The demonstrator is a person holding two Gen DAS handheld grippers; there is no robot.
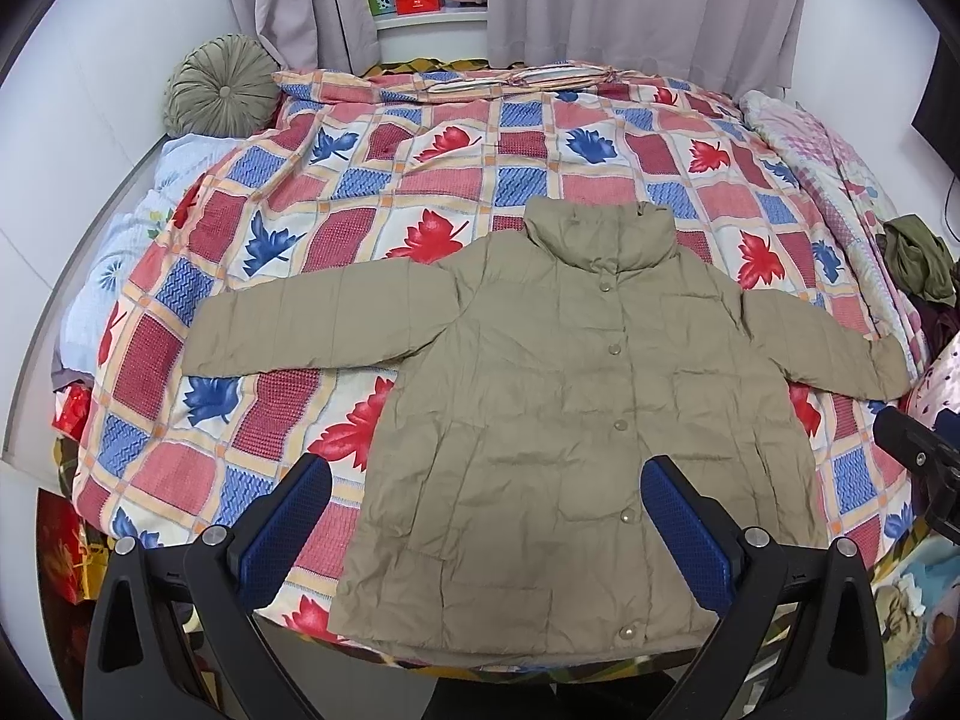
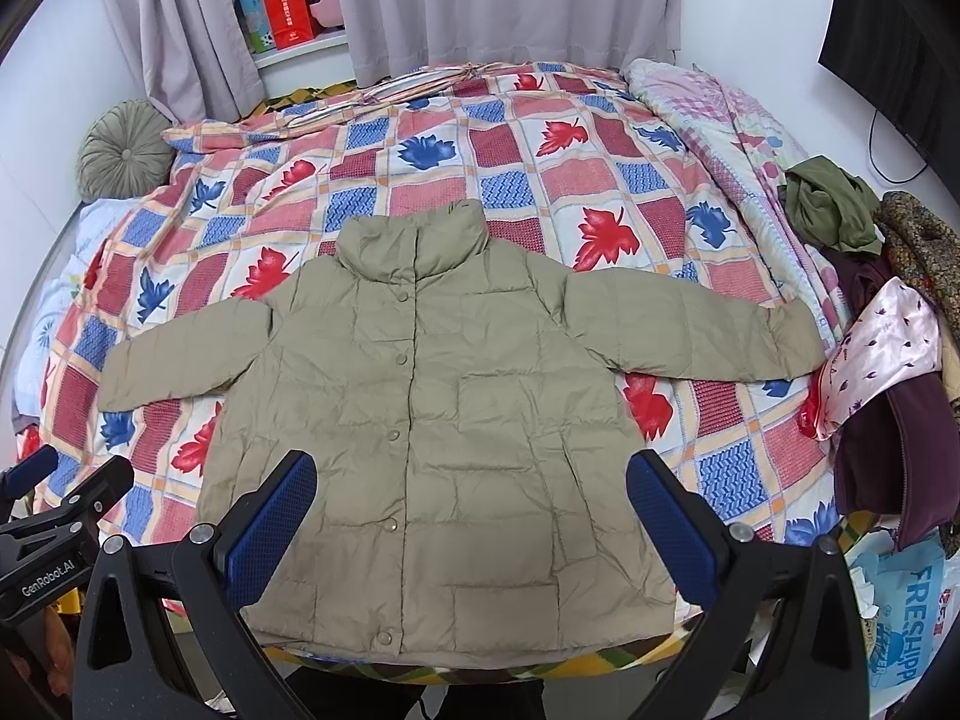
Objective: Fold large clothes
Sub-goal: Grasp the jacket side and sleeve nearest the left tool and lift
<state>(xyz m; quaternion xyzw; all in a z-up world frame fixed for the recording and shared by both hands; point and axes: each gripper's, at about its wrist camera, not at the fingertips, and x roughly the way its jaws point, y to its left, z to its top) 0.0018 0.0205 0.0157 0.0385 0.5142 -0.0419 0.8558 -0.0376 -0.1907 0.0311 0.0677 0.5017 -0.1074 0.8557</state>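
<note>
Both tools, left tool [image 1: 486,516] and right tool [image 2: 471,507], hover spread apart, empty, over the flat buttoned jacket [image 2: 432,420] on the bed [image 2: 510,180]; folding not begun; next likely a sleeve [image 2: 690,330] brought inward.

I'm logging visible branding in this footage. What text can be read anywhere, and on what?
"GenRobot.AI": on the left gripper, seen from the right wrist view.
"FRESHIPP", cut off: on the blue and white bag beside the bed.
Red box on the window sill: white characters, too small to read.
Jacket: no text.
</note>
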